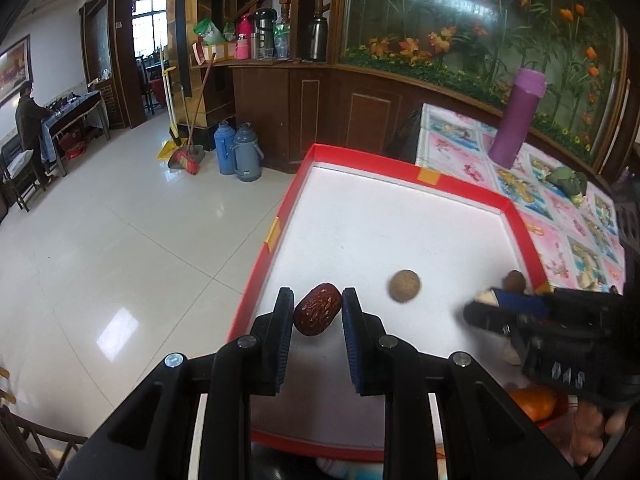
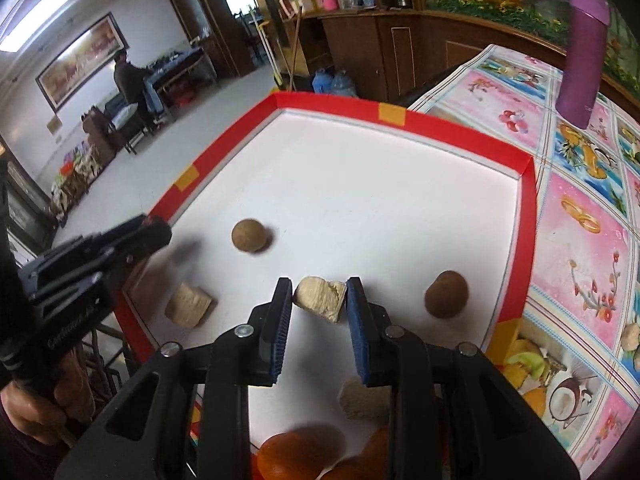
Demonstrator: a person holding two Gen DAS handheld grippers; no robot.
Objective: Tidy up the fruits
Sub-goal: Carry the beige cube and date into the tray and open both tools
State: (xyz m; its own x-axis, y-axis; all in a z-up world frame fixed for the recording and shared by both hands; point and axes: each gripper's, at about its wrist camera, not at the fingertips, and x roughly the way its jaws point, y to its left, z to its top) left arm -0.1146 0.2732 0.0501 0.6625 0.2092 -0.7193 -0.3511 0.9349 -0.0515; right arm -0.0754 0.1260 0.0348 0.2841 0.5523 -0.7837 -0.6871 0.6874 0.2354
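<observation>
In the left wrist view, the left gripper is clamping a wrinkled red date between its blue pads, low in the middle of the frame, over the near left part of a white tray with a red rim. A round brown nut is lying on the tray floor just right of centre. At the lower right the right gripper is reaching in, its tips gripping a pale chunk; a second brown nut is sitting just behind it by the right rim. An orange is showing at the bottom right.

In the right wrist view, the right gripper is squeezing a pale, rough chunk at lower centre, jaws shut against its sides. A similar block is lying at lower left, and another is half hidden under the right finger. A purple flask is standing on the patterned cloth at upper right.
</observation>
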